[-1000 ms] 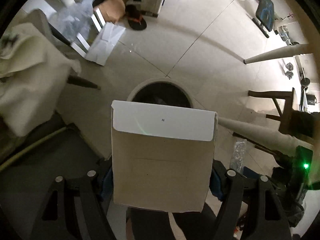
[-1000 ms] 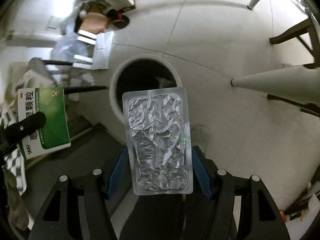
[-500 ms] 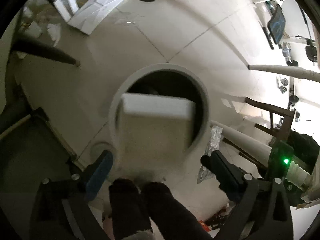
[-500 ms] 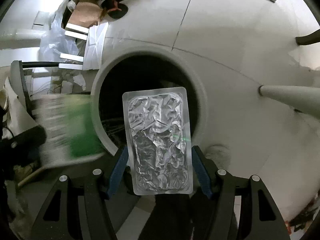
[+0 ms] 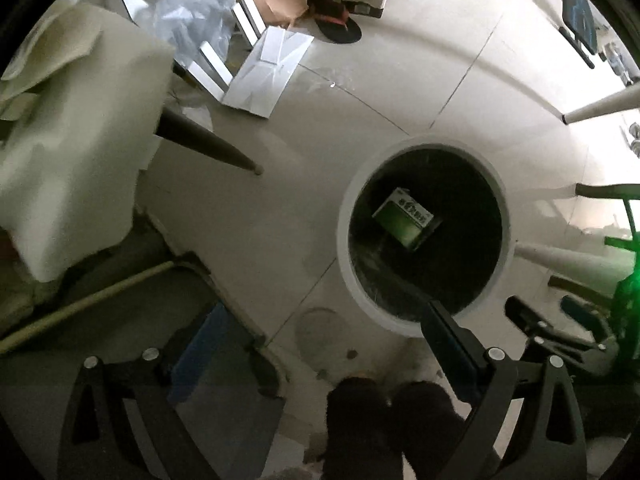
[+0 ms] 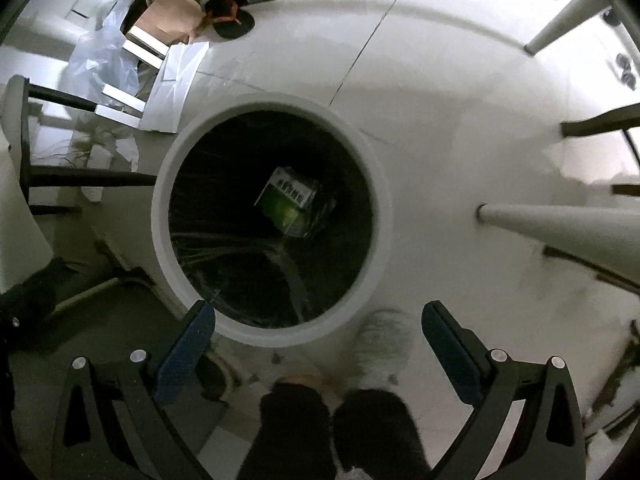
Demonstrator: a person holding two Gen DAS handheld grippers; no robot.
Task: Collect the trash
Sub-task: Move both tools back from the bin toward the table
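A round white trash bin (image 5: pixel 505 216) with a dark liner stands on the pale floor; it also shows in the right wrist view (image 6: pixel 162 216). A green and white medicine box (image 5: pixel 404 216) lies inside it, also seen from the right wrist (image 6: pixel 286 204). My left gripper (image 5: pixel 320 328) is open and empty, to the left of the bin. My right gripper (image 6: pixel 318 332) is open and empty, just above the bin's near rim. The foil blister pack is not visible.
A draped chair (image 5: pixel 76 152) and its dark leg (image 5: pixel 204 146) stand left of the bin. White table legs (image 6: pixel 560 220) are to the right. Cardboard, plastic sheeting (image 5: pixel 192 20) and a slipper (image 5: pixel 336 24) lie farther off. The person's dark socked feet (image 6: pixel 332 432) are below.
Both grippers opened. The box left the left gripper and now lies in the bin. The foil blister pack left the right gripper. The right gripper moved over the bin.
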